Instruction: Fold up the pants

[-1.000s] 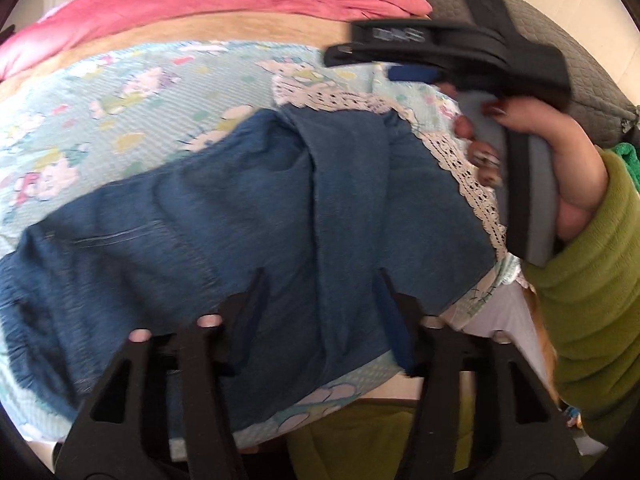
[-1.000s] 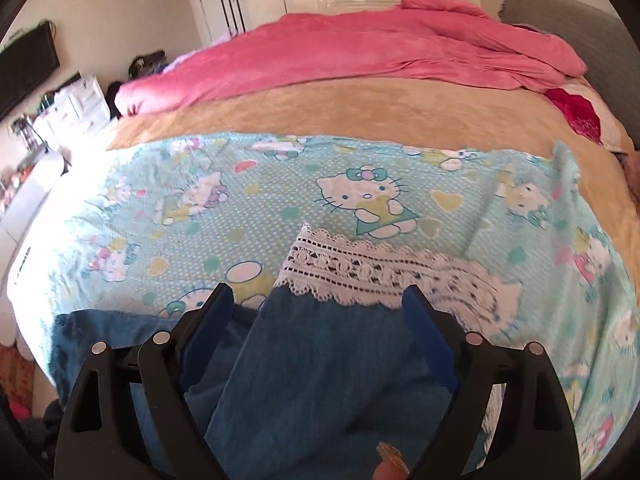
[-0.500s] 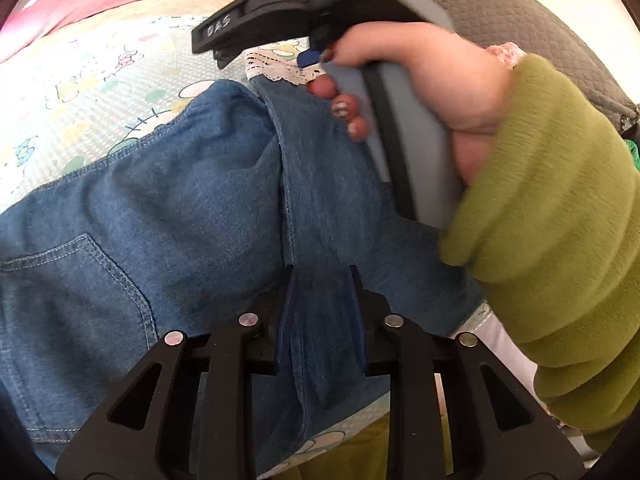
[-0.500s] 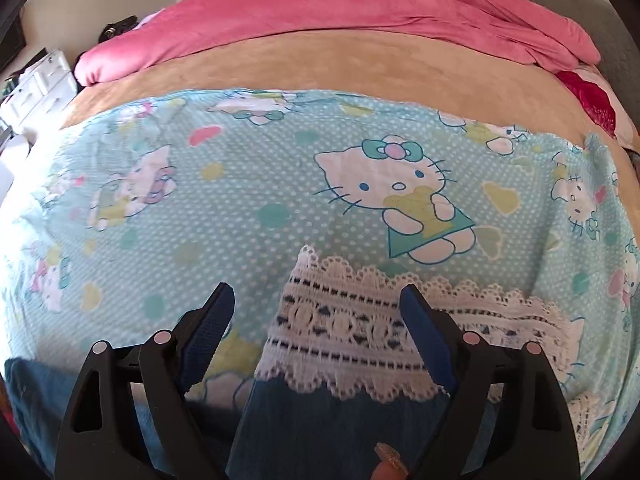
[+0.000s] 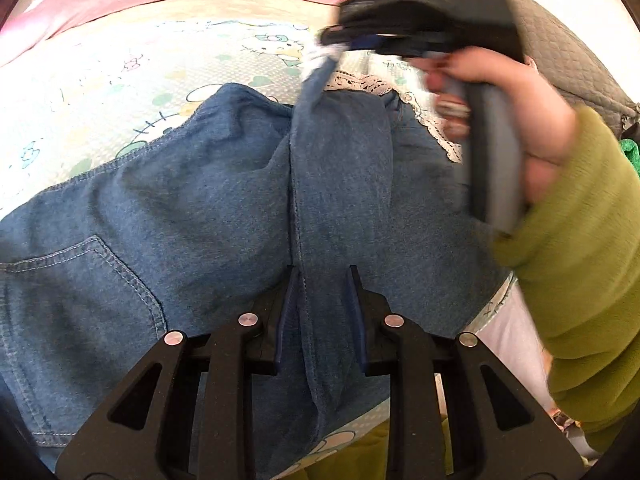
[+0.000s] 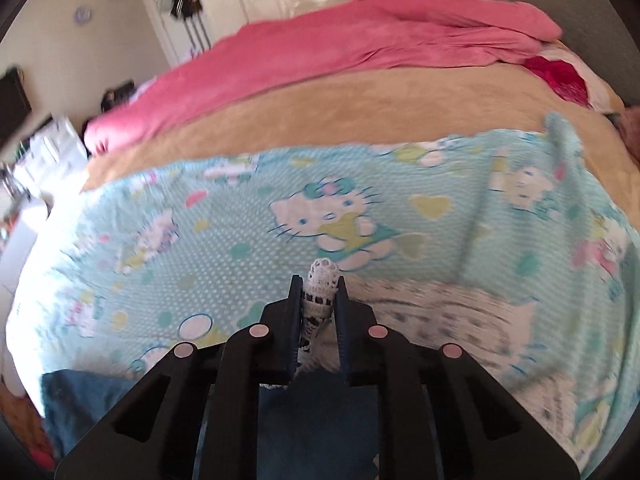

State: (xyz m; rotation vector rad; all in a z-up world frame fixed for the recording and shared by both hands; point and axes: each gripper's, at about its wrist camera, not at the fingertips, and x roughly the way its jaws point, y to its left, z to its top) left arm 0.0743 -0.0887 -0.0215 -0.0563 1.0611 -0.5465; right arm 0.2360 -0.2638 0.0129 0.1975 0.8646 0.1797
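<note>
On the bed, the left gripper pinches a denim pants fold as anchor; the right gripper, jaws just closing, clamps the lace hem for lifting.

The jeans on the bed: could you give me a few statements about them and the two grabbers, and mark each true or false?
1. The right gripper pinches the white lace hem of the jeans. True.
2. The jeans lie on a plain white sheet. False: a light blue cartoon-cat sheet.
3. The left gripper is closed on denim. True.
4. The sleeve is red. False: green.
5. The pink blanket covers the jeans. False: it lies apart, farther up the bed.
</note>
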